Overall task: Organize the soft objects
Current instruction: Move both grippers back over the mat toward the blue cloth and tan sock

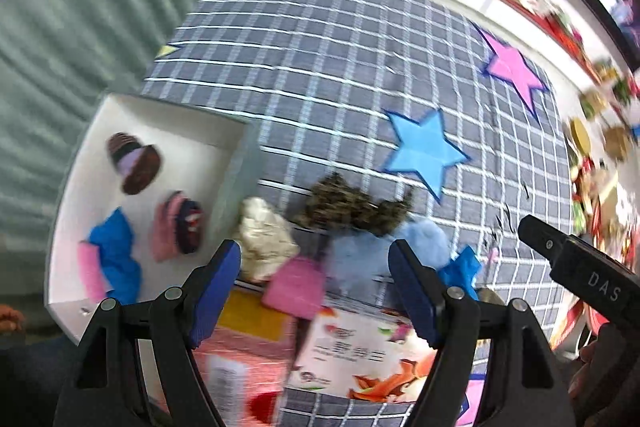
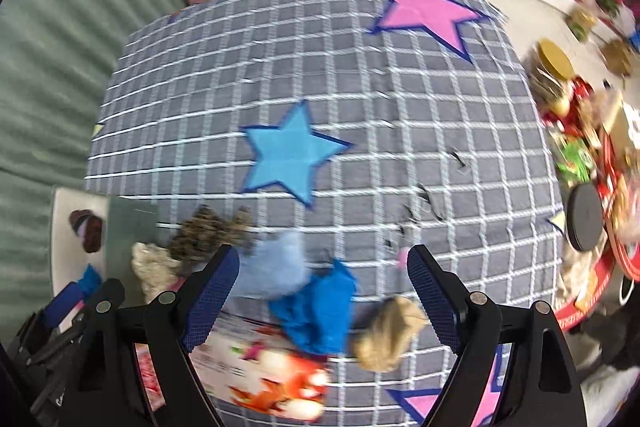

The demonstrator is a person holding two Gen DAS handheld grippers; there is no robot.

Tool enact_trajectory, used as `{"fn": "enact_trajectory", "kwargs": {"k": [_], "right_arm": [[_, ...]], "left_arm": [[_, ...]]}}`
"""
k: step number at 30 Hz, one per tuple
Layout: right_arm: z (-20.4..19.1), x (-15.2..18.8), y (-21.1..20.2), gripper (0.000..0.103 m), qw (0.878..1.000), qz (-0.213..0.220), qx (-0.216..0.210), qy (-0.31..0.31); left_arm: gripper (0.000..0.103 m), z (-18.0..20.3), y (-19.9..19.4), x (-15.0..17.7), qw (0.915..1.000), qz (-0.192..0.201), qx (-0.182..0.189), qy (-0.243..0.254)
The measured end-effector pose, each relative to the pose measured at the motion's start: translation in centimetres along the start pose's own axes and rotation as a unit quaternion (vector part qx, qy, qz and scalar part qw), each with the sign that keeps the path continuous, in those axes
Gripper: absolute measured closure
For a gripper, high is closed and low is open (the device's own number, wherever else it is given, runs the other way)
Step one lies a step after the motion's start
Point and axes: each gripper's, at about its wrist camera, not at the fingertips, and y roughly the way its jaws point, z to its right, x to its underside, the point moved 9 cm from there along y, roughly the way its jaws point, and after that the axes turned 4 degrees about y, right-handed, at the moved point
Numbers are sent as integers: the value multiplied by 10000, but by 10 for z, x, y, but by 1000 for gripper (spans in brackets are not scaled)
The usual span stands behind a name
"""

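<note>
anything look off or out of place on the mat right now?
Mostly unsorted: soft pieces still lie loose on the checked mat beside the white bin, including a bright blue one, a tan one and a dark mottled one. Small dark scraps litter the mat. Both grippers are open and empty.

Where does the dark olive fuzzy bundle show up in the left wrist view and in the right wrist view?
Left wrist: the olive bundle lies at centre, just right of the white box.
Right wrist: it lies at lower left.
Shared landmark: the blue star, beyond it to the right.
</note>
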Motion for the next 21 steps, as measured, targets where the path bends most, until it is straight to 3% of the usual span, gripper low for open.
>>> {"fn": "enact_trajectory", "kwargs": {"k": [6, 13, 21], "right_arm": [[53, 23, 15, 16, 9988, -262, 64, 404], [101, 56, 34, 16, 9949, -556, 167, 822], [123, 96, 58, 16, 9886, -964, 43, 1154]], "left_arm": [[23, 46, 25, 14, 9974, -278, 177, 648], [23, 98, 49, 43, 9856, -636, 328, 1534], [23, 124, 75, 61, 9742, -985, 299, 2010]]}}
